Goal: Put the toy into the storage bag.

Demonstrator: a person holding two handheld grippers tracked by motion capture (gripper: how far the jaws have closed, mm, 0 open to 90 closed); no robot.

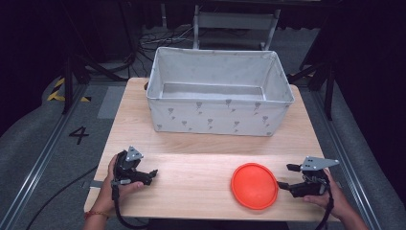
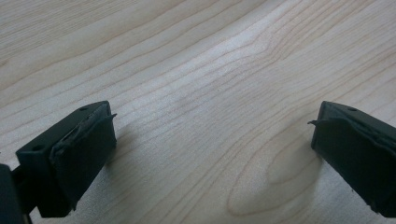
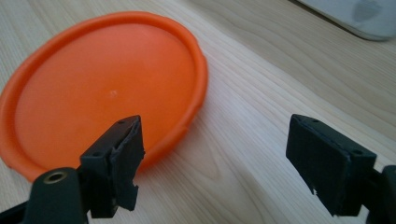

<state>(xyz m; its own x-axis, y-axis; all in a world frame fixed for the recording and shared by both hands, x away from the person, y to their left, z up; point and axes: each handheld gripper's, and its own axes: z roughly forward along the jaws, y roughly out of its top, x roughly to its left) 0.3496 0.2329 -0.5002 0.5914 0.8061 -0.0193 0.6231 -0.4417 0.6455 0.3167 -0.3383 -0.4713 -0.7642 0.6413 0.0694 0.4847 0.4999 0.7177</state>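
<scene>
An orange round plate lies flat on the wooden table at the front right. My right gripper rests just to the plate's right, open, jaws pointing toward it. In the right gripper view the plate fills the upper left, and one jaw overlaps its near rim with bare wood between the jaws; the gripper holds nothing. My left gripper sits at the front left, held by a hand. In the left gripper view it stands open over bare wood.
A large white fabric bin with a small grey print stands at the back of the table; its corner shows in the right gripper view. Grey floor, rails and cables surround the table.
</scene>
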